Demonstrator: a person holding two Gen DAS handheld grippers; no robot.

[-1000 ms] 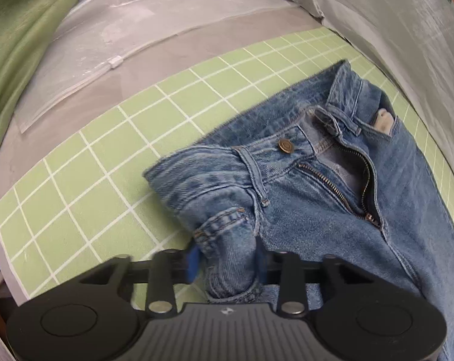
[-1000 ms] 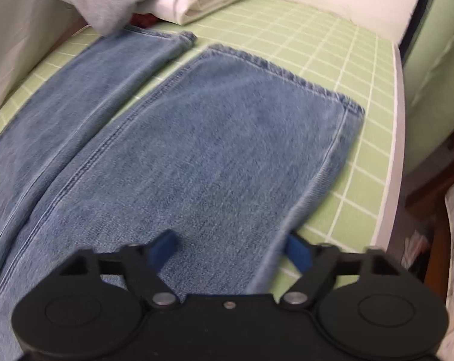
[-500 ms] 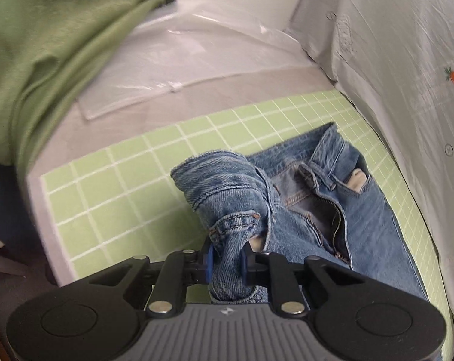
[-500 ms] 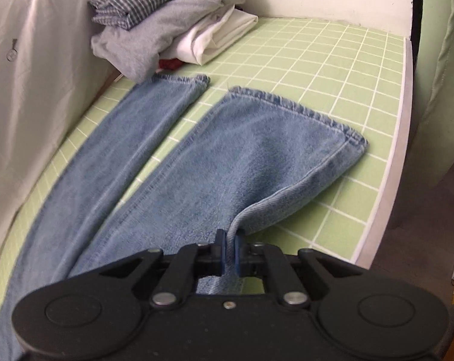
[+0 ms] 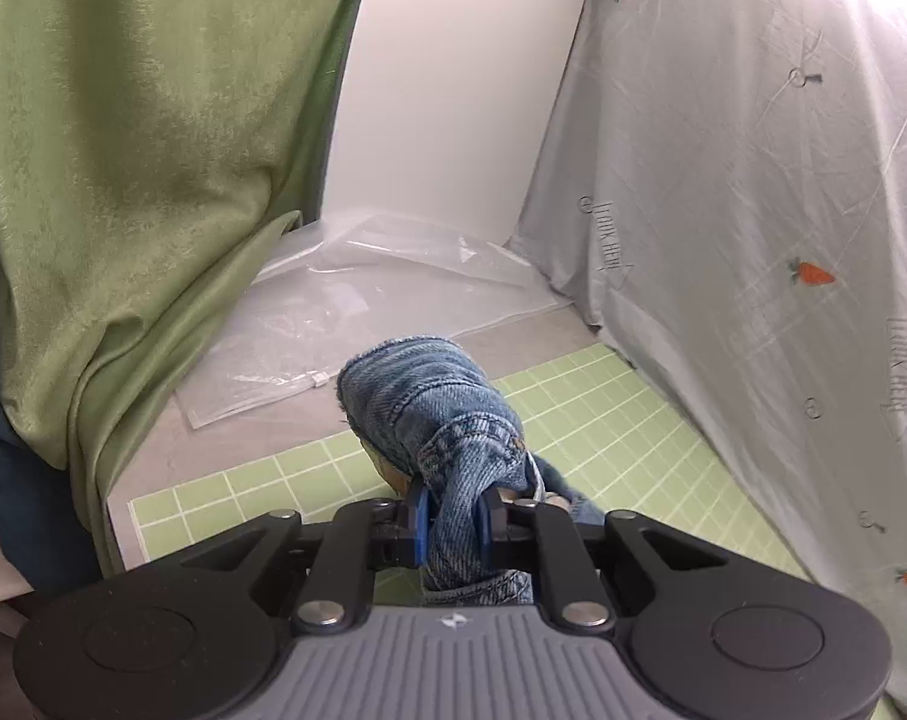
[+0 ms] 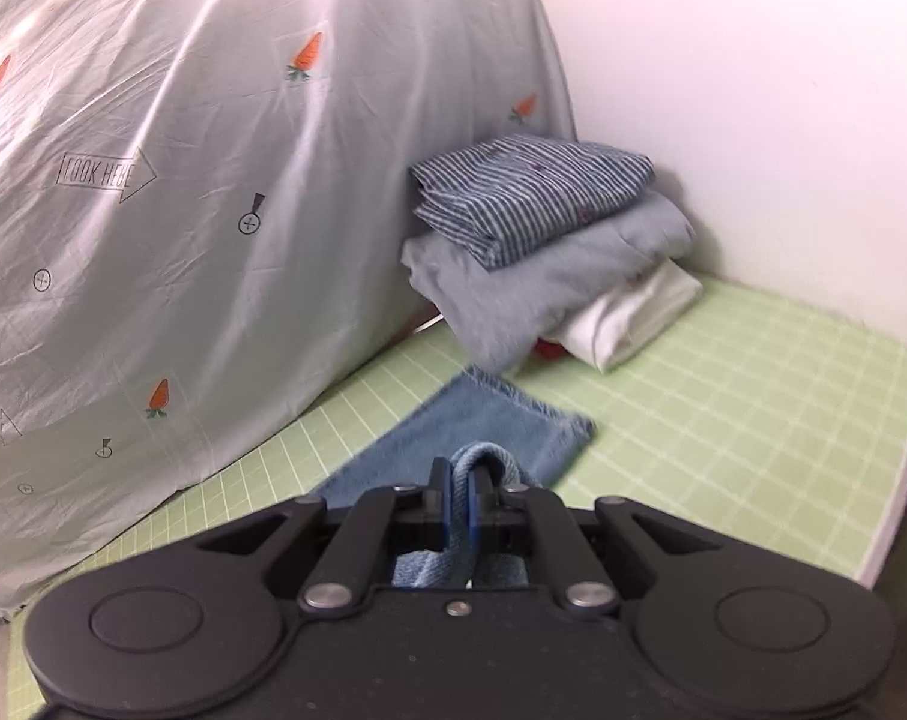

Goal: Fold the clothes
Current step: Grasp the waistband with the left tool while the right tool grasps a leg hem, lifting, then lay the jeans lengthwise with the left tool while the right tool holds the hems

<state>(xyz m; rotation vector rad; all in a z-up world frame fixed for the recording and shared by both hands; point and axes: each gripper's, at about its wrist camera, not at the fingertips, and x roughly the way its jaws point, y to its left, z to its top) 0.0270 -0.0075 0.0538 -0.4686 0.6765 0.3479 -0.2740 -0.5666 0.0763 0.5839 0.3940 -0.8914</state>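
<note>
Left tongs (image 5: 453, 519): we see them clamped on the bunched waistband of the jeans (image 5: 447, 420), raised above the worktop (image 5: 603, 420).
Right tongs (image 6: 464, 504): pinching a leg hem; the other leg lies flat just ahead.
Room: open grid mat right of the hem; folded pile (image 6: 543, 240) beyond.

Left gripper (image 5: 453, 519): jaws closed onto a thick bunch of the jeans (image 5: 447, 414), blue pads pressed against the denim on both sides; fabric bulges up ahead of the fingers. Raised above the worktop.

Right gripper (image 6: 460, 504): jaws nearly together, clamping a thin fold of the jeans between the blue pads; a loop of hem protrudes forward. Raised, level.
</note>
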